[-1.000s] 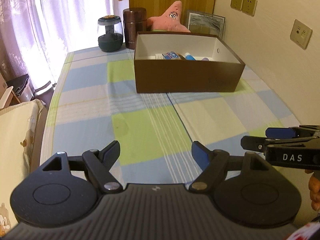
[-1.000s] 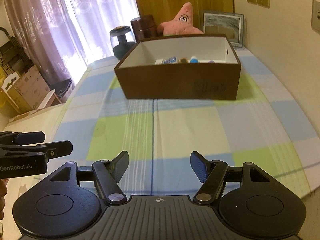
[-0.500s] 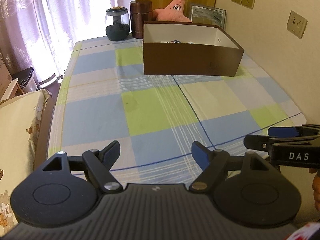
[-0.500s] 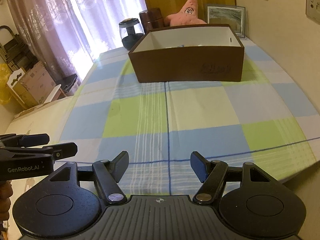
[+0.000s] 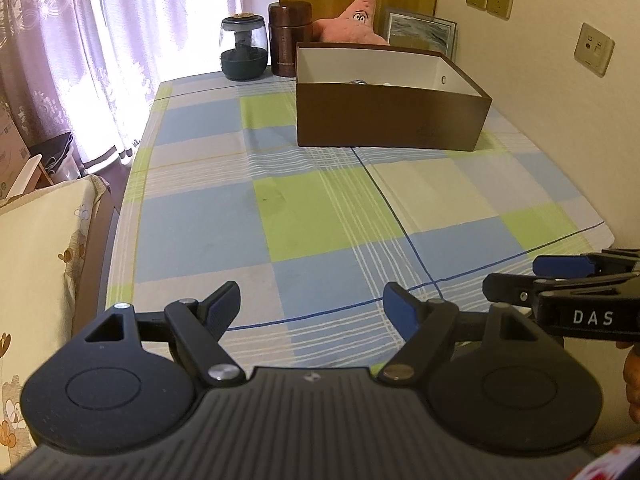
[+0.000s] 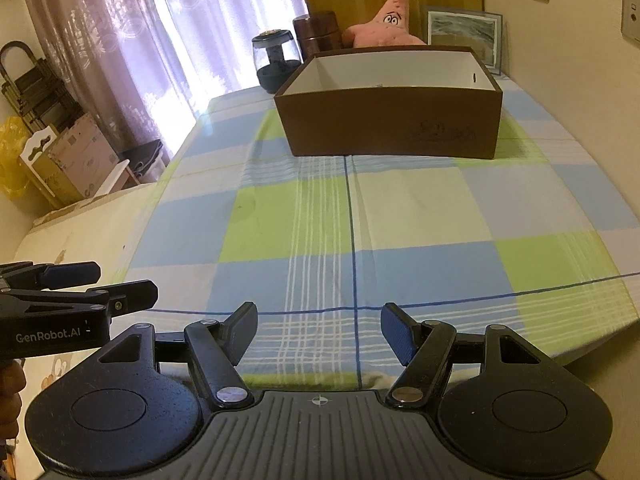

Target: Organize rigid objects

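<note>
While both grippers hang over the near edge of the table (image 5: 192, 216), nothing sits between either pair of fingers. Seen from its own camera, the left gripper (image 5: 312, 306) has its blue-padded jaws spread wide, with only the checked tablecloth (image 5: 328, 216) showing in the gap. The right gripper (image 6: 319, 326) is parted too, a little less widely, and it grips nothing either. Each gripper shows at the edge of the other's view, side-on and at about the same level: the right one enters the left wrist view from the right edge, and the left one enters the right wrist view from the left edge. A bit of a hand (image 5: 632, 384) shows beneath the right gripper's body in the left wrist view.

Farther back on the cloth stands the brown box (image 5: 390, 118), open at the top with a white interior, well apart from both grippers. Only a sliver of small items (image 5: 358, 82) peeks above its front wall in the left wrist view; what they are cannot be told. The stretch of cloth between box and grippers carries no loose objects.

Behind the box, against the far end, stand a dark glass jar (image 5: 243, 53), a brown canister (image 5: 289, 38), a pink star-shaped plush toy (image 5: 354, 20) and a framed picture (image 5: 420, 32) leaning against the wall. Lilac curtains (image 5: 120, 40) hang at the left.
</note>
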A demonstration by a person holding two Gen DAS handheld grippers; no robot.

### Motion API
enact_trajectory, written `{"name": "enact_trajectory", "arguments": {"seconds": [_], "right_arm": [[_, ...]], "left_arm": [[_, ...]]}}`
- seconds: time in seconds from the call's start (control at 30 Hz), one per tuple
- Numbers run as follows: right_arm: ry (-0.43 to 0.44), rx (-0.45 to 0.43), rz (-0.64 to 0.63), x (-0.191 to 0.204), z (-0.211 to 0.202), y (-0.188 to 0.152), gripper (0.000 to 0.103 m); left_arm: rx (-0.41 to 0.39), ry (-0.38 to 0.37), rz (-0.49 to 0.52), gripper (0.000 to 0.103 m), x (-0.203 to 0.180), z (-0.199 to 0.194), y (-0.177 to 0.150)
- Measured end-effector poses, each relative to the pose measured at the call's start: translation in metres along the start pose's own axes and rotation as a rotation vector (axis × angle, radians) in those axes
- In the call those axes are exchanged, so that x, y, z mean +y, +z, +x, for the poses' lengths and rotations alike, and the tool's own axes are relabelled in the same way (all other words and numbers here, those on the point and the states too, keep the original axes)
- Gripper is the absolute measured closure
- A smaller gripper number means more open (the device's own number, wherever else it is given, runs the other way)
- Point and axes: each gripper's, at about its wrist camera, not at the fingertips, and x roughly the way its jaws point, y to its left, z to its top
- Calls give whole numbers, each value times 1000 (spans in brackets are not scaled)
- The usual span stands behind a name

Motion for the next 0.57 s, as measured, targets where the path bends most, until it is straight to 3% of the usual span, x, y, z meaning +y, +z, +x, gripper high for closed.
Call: {"name": "enact_trajectory", "arguments": {"seconds": [0.57], "right_arm": [[-6, 23, -1, -1, 10, 5, 38]], "left_arm": [[17, -8, -4, 27, 0, 9, 5]]}}
